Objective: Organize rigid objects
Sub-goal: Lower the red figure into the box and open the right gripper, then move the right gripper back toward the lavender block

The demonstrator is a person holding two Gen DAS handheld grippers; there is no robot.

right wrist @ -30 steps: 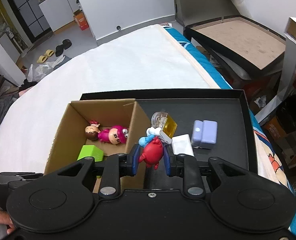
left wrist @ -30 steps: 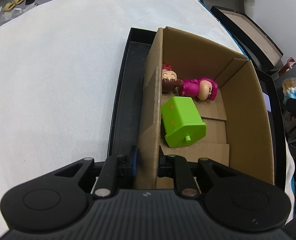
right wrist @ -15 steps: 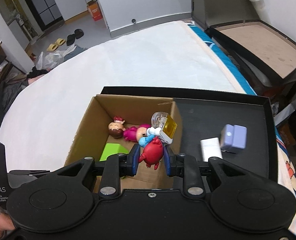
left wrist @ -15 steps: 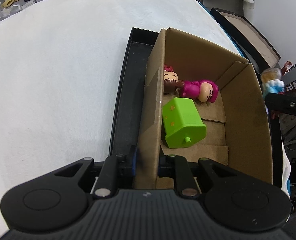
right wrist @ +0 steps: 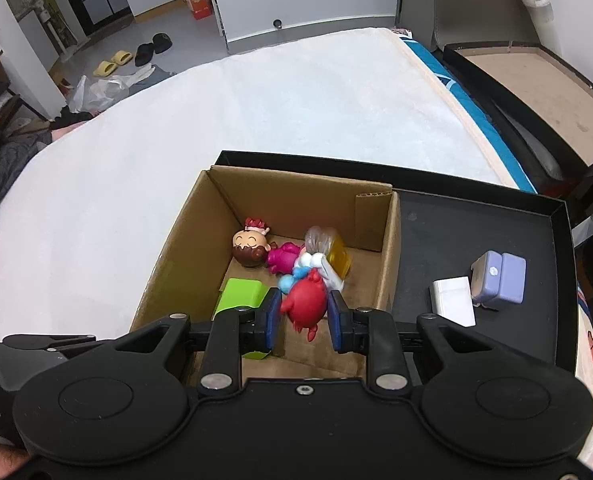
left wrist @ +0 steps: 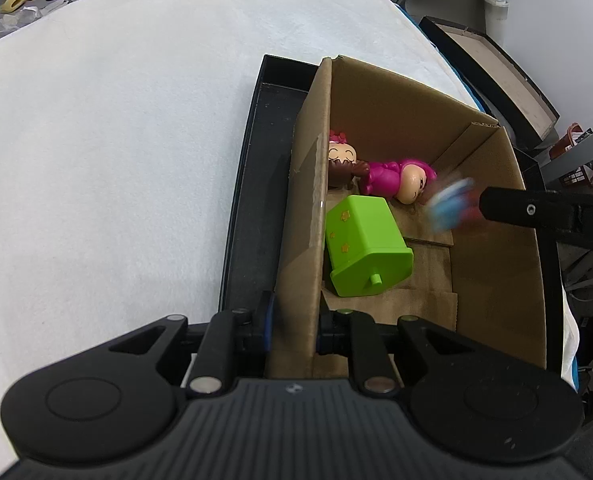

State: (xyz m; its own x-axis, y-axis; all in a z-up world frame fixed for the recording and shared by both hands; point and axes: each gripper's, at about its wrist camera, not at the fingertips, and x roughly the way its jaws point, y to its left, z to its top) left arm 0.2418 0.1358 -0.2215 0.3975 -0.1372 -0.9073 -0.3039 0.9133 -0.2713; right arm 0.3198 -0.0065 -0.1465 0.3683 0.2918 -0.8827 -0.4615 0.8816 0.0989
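An open cardboard box stands in a black tray. Inside lie a green block, a pink doll and a brown-haired doll. My left gripper clamps the box's near left wall, its jaws just opening, pads still on the cardboard. My right gripper is shut on a red, blue and white toy figure, held over the inside of the box above the green block. In the left wrist view that toy shows as a blur.
On the bare tray floor right of the box lie a lilac case and a small white box. The tray rests on a white bed cover. A second black-rimmed box stands off the bed, far right.
My right gripper has carried the red toy leftwards, from above the tray floor to over the inside of the cardboard box. The left gripper has stayed on the box wall.
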